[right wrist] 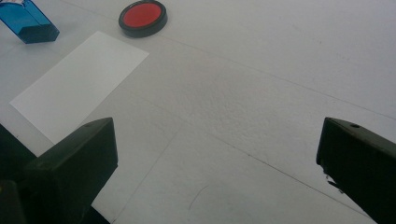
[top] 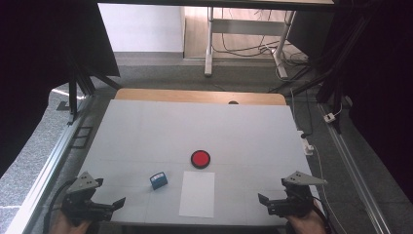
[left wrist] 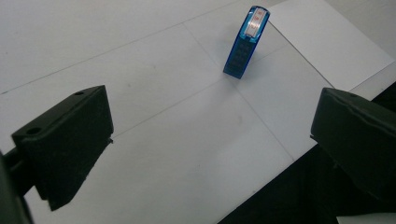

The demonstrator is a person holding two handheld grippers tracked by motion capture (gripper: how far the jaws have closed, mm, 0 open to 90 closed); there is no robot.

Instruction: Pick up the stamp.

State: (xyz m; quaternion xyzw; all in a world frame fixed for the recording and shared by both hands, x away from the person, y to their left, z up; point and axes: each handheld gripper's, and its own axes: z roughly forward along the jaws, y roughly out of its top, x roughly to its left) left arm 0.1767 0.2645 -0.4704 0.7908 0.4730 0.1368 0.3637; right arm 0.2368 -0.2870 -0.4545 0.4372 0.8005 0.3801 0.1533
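The left gripper (top: 117, 204) is held at the near left corner of the white matte table (top: 146, 131), its two black blocky jaws spread wide, with nothing between them and nothing touched. The right gripper (top: 263, 201) is held at the near right corner in the same manner: jaws far apart, empty, clear of every object. Each gripper is topped by a grey three-cornered plate, and a hand is seen behind each at the bottom edge of the high view.

Ahead of the left gripper, near but apart from it, a small translucent blue plastic box (top: 158, 180) with a white and red label on its upper face is seen standing on the table; in the left gripper view the box (left wrist: 246, 42) lies beyond the jaws, toward the upper right. Just beside the box, a plain white rectangular sheet of paper (top: 197, 193) lies flat, reaching to the near table edge. Just beyond the sheet's far end, a round flat disc (top: 200, 159) with a red centre and a black rim is set. From the right gripper, sheet, disc and box are well apart, toward its left.
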